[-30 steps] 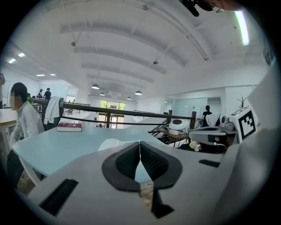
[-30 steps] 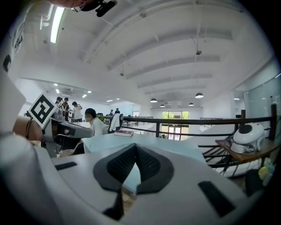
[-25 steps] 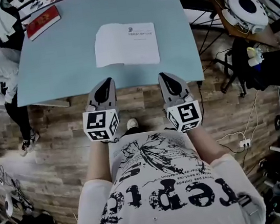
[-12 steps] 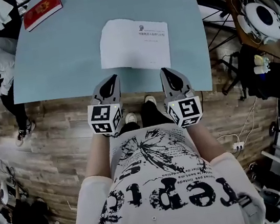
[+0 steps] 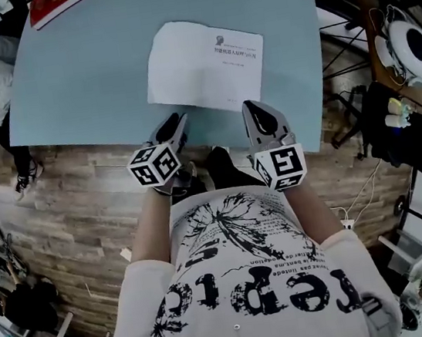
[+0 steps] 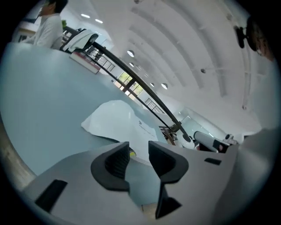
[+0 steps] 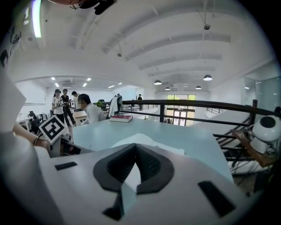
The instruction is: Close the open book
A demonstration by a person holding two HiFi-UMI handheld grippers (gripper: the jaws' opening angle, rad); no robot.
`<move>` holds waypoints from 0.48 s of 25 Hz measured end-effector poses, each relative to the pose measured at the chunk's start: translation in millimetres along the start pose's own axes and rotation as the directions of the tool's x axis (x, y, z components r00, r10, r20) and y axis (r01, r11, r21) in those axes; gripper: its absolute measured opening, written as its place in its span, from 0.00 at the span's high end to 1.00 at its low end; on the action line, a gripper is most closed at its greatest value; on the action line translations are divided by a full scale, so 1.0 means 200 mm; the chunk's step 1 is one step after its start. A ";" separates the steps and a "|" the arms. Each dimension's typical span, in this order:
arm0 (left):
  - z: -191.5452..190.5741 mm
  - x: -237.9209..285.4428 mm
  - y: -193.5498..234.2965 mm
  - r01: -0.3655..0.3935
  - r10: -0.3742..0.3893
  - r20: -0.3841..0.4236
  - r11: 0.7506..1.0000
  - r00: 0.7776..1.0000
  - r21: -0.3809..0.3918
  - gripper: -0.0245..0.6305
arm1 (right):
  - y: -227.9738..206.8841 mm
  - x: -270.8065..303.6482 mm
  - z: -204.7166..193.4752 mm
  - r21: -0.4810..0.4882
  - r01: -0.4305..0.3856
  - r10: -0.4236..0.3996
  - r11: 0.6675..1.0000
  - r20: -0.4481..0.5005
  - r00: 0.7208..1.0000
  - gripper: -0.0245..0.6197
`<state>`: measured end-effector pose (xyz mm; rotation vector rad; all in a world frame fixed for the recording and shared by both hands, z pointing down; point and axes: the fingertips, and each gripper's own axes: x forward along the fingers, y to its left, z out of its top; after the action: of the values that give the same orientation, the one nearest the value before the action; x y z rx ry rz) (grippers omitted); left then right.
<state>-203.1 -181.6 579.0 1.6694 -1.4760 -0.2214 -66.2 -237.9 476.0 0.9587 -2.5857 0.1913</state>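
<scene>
The open book (image 5: 204, 65) lies flat on the light blue table (image 5: 82, 81), white pages up, with a short line of print at its top right. It also shows in the left gripper view as the book (image 6: 115, 123) and in the right gripper view as the book (image 7: 145, 141). My left gripper (image 5: 177, 123) is at the table's near edge, just short of the book's near left corner. It is rolled onto its side and its jaws are opening with nothing between them (image 6: 138, 147). My right gripper (image 5: 257, 112) sits at the book's near right side, shut and empty (image 7: 135, 147).
A closed red book (image 5: 59, 4) lies at the table's far left corner. People stand beyond the table's left side (image 7: 90, 112). A dark railing (image 7: 197, 104) runs behind the table, and a white round device (image 5: 415, 42) sits on a stand to the right.
Both grippers came forward and down to the table's near edge. The left one rolled onto its side and its jaws parted.
</scene>
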 end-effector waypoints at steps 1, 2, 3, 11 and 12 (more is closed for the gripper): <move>-0.01 0.02 0.02 0.004 -0.004 0.000 0.999 1.000 -0.049 0.75 | -0.01 0.01 -0.01 -0.001 -0.002 0.002 1.000 -0.006 1.000 0.95; -0.03 0.04 0.03 0.007 -0.007 0.002 0.996 1.000 -0.094 0.74 | -0.02 0.01 -0.01 -0.001 -0.003 0.003 1.000 -0.011 1.000 0.95; -0.04 0.06 0.05 0.010 -0.009 0.006 0.991 1.000 -0.136 0.72 | -0.03 0.01 -0.02 -0.002 -0.004 0.004 1.000 -0.016 1.000 0.95; -0.04 0.18 0.18 0.046 -0.019 0.067 0.902 0.998 -0.429 0.64 | -0.09 0.04 -0.03 -0.017 -0.002 0.001 1.000 -0.039 0.999 0.95; -0.03 0.18 0.19 0.056 -0.018 0.085 0.885 0.996 -0.462 0.64 | -0.09 0.04 -0.03 -0.016 0.000 -0.001 1.000 -0.043 0.999 0.95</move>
<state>-217.2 -207.7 623.3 1.3078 -1.3173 -0.6193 -58.3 -255.6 485.0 0.9389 -2.5445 0.1880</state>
